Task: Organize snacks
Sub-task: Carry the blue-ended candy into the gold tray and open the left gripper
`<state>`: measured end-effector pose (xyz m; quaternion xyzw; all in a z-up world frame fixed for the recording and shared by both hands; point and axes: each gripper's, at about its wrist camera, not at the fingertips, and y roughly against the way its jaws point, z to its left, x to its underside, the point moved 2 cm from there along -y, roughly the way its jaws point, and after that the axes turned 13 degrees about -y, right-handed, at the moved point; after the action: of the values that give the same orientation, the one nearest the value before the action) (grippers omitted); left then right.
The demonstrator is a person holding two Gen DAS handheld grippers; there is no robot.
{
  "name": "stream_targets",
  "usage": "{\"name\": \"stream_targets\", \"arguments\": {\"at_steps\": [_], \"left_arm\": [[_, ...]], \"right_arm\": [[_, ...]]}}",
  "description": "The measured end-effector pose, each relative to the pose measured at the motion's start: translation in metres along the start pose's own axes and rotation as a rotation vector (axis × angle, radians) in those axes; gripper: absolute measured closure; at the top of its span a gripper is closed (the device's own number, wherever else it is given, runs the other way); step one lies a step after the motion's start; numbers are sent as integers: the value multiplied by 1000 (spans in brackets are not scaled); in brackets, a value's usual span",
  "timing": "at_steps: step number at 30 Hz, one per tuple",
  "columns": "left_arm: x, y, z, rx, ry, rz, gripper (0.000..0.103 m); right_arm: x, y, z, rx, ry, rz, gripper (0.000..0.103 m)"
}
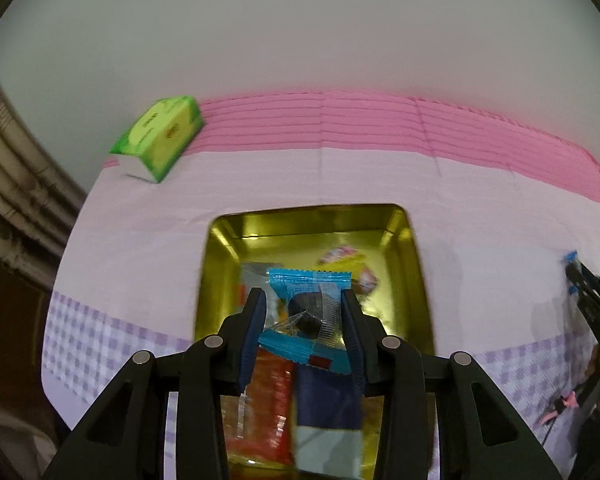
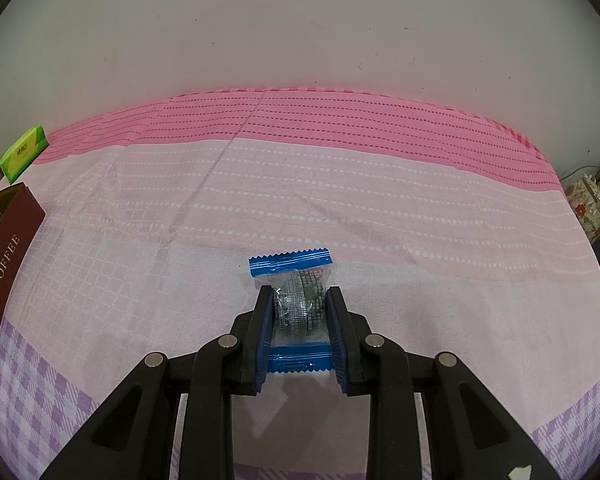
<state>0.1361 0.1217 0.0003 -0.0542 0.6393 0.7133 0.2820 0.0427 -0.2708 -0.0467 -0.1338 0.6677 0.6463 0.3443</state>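
Left gripper [image 1: 304, 312]: jaws closed on a blue-ended snack packet [image 1: 306, 316], pads pressing both sides of its clear middle, a dark round sweet visible inside. Packet is off the surface and hangs over the gold tin [image 1: 220, 264]. Judged reason: it's positioned for a drop into the tin, approx. over the centre, so release would land it on the snacks already there. Tin contents: a yellow-and-pink packet [image 1: 346, 266], an orange-red packet [image 1: 268, 400], a dark blue and pale packet [image 1: 326, 408], others part hidden by the fingers. Left view is blurred, so finer detail can't be read.

Right gripper [image 2: 298, 312]: jaws closed on a second blue-ended packet [image 2: 294, 304], pads against its clear middle. Whether the packet is lifted or lying on the cloth can't be told. Grip across the narrow middle looks deliberate: crimped ends stay free, sweet sits between the pads. Judged: this one waits its turn while the left unloads.

Surface: table under a cloth [image 2: 340, 208], pink stripes at the far edge, pale pink dotted band mid, lilac check near edge. Fold creases visible; otherwise flat.

Other items: green tissue pack [image 1: 160, 136] at far left corner, well apart from the tin. Tin's dark red side, marked TOFFEE [image 2: 8, 264], shows at left edge of right view. The right gripper also appears at right edge of left view.

Room: plain pale wall behind the table. Pipes [image 1: 8, 168] at left. Floral item [image 2: 588, 204] and a cable at far right, off the table.
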Motion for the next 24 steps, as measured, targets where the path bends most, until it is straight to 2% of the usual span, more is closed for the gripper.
{"name": "stream_targets", "arguments": {"at_steps": [6, 12, 24], "left_arm": [[6, -14, 20, -21, 39, 26, 64], [18, -34, 27, -29, 55, 72, 64], [25, -54, 31, -45, 49, 105, 64]], "right_arm": [[0, 0, 0, -1, 0, 0, 78], [0, 0, 0, -1, 0, 0, 78], [1, 0, 0, -1, -1, 0, 78]]}}
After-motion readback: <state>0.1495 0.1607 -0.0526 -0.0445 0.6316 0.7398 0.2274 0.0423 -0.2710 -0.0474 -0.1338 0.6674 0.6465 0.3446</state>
